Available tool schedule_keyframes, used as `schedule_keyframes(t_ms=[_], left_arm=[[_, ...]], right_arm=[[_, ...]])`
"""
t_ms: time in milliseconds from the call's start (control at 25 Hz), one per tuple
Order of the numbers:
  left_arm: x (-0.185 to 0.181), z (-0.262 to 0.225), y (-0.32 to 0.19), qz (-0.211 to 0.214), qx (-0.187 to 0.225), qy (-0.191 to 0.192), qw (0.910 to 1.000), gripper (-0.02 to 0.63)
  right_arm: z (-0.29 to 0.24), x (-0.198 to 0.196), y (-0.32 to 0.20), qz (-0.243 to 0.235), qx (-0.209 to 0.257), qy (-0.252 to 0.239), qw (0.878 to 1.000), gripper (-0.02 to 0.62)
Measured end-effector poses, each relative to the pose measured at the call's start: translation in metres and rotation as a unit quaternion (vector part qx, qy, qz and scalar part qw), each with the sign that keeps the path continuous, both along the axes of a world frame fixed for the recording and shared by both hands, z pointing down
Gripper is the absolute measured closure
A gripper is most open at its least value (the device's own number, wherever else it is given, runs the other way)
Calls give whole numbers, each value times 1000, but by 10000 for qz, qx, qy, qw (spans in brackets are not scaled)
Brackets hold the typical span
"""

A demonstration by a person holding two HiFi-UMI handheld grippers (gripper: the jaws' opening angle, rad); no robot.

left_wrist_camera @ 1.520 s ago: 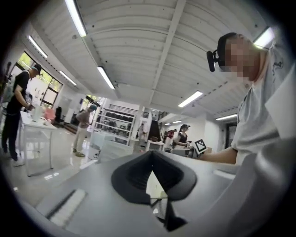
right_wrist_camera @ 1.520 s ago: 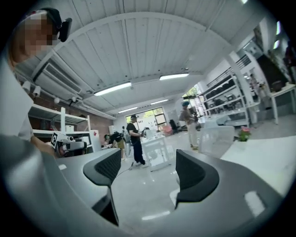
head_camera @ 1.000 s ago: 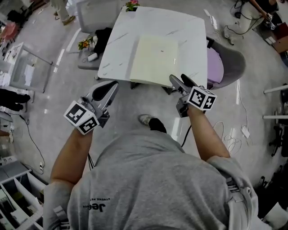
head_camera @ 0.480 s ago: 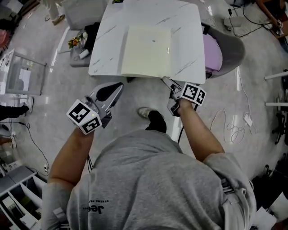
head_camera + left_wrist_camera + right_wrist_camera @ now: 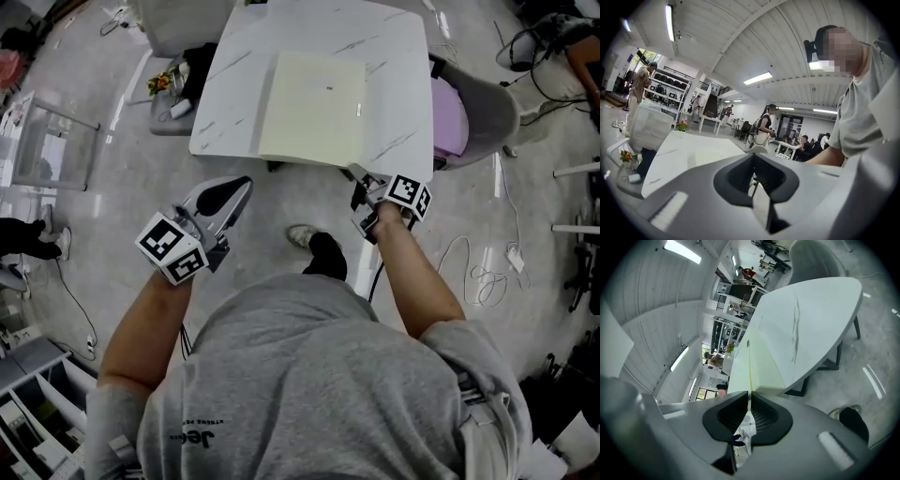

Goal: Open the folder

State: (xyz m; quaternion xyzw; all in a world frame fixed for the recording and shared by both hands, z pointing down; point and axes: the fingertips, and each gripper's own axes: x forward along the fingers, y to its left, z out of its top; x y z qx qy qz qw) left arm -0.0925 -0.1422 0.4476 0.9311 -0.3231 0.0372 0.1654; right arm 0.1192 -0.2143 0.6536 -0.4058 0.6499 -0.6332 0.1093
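Off the near left corner, left gripper [image 5: 242, 184]: it hangs over the floor and short of the table, with its jaws together and nothing between them.
Table: a white marble-patterned tabletop [image 5: 398, 56] lies ahead of the person, its near edge just in front of both grippers.
Folder: a pale yellow, flat rectangular folder [image 5: 314, 103] lies closed in the middle of the table. Its near edge sits almost flush with the table's near edge.
Folder's long axis: the longer sides seem to run away from the person, and the right gripper view shows the cover stretching off in line with that gripper's jaws.
Right gripper [image 5: 358, 172]: it is at the folder's near right corner. Its jaws have just been closing and now stand nearly together, with the thin edge of the cover running straight into the slit between the pads. It reads as a pinch on that corner.
Deciding relation: the folder lies straight ahead of the right jaws and touches them, but up and to the right of the left jaws and well apart from them.
Nearer hand: the right hand, plainly.
Likely hinge: a small mark on the right long edge suggests the free side is there, with the spine on the left.
Next move, as a judgement: lift the pinched corner and swing the cover over to the left. The left gripper is free to hold the back down if it slides.
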Motion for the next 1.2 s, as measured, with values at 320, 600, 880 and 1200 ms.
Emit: schedule_keyframes(t_ms=[320, 600, 880, 1200], left_arm=[[-1, -3, -1, -56, 35, 3, 10000, 549], [-6, -7, 1, -74, 80, -15, 9999, 549], [-16, -16, 5, -146, 242, 23, 9996, 549], [-47, -26, 13, -466, 323, 121, 9983, 549]], right_arm=[[-15, 4, -2, -78, 183, -133, 9997, 589], [-48, 0, -7, -193, 730, -21, 9971, 592], [-100, -17, -13, -513, 1352, 177, 9893, 592], [-167, -65, -23, -1255, 2243, 690, 9639, 591]])
